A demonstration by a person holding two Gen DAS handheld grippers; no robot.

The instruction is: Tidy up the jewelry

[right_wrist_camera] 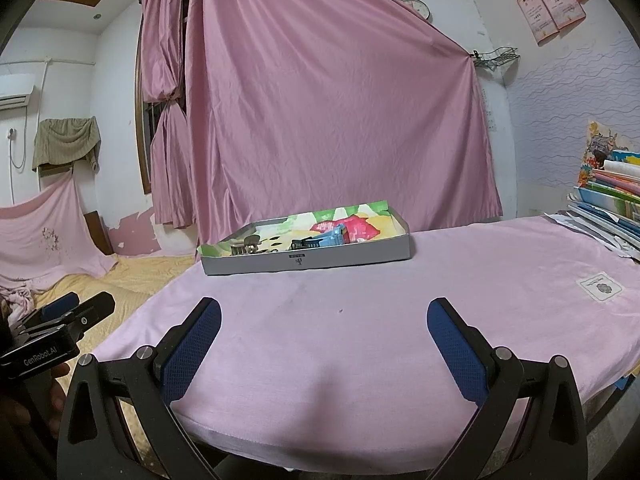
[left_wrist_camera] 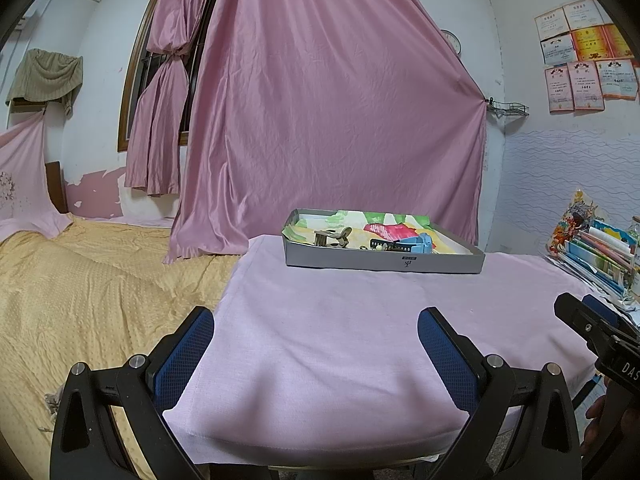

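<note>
Left tongs (left_wrist_camera: 316, 344): blue-padded fingers spread apart, holding nothing, above the near tabletop edge.
Right tongs (right_wrist_camera: 324, 336): likewise spread apart and unloaded, beside the left pair.
Pink cloth-covered tabletop (right_wrist_camera: 360, 300): stretches ahead of both tongs.
Shallow grey cardboard tray (left_wrist_camera: 384, 260): well ahead of the tongs, lined with colourful paper.
Jewelry: bronze-coloured metal piece (left_wrist_camera: 334, 236) and blue banded piece (left_wrist_camera: 416, 245) lie inside the tray.
Pink draped curtain (right_wrist_camera: 340, 100): beyond the tray.
</note>
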